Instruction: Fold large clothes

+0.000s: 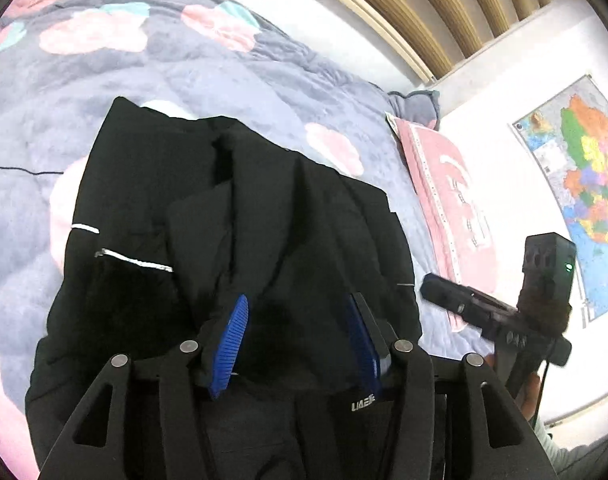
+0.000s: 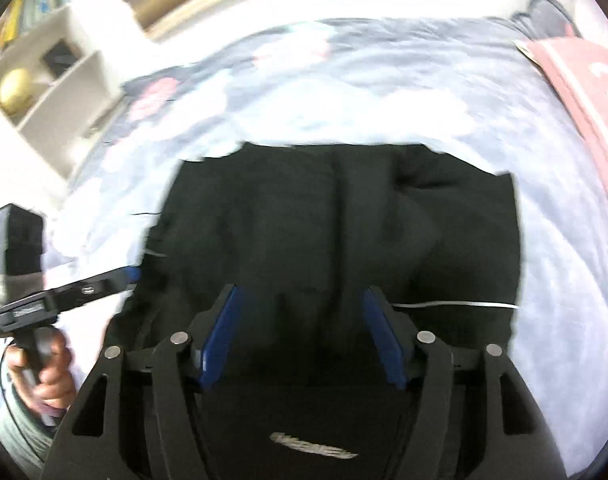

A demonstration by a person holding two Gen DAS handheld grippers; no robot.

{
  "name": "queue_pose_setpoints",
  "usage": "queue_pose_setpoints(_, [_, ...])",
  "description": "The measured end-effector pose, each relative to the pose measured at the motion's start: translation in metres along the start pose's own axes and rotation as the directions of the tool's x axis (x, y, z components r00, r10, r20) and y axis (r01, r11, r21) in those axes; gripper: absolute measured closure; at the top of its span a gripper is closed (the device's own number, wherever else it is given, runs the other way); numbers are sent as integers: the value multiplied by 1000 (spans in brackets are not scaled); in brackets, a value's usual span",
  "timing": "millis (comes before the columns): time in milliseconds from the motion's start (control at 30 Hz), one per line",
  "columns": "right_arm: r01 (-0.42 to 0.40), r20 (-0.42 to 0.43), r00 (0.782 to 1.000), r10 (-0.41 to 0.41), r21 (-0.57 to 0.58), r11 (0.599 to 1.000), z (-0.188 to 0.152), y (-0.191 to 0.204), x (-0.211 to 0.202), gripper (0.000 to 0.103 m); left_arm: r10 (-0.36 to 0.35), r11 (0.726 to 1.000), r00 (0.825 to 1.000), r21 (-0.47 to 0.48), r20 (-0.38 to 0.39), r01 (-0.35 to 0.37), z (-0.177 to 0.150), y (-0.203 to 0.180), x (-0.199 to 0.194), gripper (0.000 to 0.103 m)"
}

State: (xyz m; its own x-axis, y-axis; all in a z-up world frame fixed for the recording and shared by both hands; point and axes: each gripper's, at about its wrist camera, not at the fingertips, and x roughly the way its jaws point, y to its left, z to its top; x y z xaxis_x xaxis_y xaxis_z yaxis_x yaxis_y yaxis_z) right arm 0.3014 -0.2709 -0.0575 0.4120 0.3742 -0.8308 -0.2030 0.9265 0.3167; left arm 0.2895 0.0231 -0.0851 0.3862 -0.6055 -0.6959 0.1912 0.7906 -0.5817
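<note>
A black jacket (image 1: 264, 220) with thin white reflective stripes lies folded in a rough rectangle on the bed; the right wrist view shows the black jacket (image 2: 344, 220) too. My left gripper (image 1: 298, 304) hovers over its near edge, open, blue pads apart with only cloth lying below them. My right gripper (image 2: 302, 294) is also open above the near edge, with nothing pinched. The right gripper (image 1: 430, 286) shows from the side just off the jacket's right edge. The left gripper (image 2: 124, 276) reaches the jacket's left edge, held by a hand (image 2: 52, 372).
A grey-blue quilt (image 1: 184, 72) with pink flowers covers the bed. A pink pillow (image 1: 452, 208) lies at the right by the wall, under a coloured map (image 1: 576, 184). White shelves (image 2: 52, 92) stand at the far left. Wooden slats (image 1: 444, 8) run behind the bed.
</note>
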Motion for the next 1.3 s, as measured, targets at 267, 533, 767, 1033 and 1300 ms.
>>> queue_pose_setpoints(267, [134, -223, 966, -134, -18, 991, -28, 9, 107, 35, 174, 983, 965, -18, -196, -182, -24, 36, 75, 48])
queue_pose_setpoints(533, [82, -233, 970, -74, 24, 996, -25, 2, 63, 34, 243, 969, 958, 81, -152, -233, -40, 12, 11, 48])
queue_pose_setpoints(767, [177, -256, 952, -171, 1, 984, -73, -30, 7, 28, 326, 943, 937, -28, -124, -332, -82, 63, -90, 48])
queue_pose_setpoints(1033, [237, -344, 921, -185, 115, 965, -142, -78, -34, 28, 276, 896, 946, -310, -170, -317, -156, 141, -169, 48])
queue_pose_setpoints(1300, [246, -396, 906, -148, 209, 946, -189, -119, -68, 28, 225, 853, 941, -415, -254, -316, -216, 160, -172, 48])
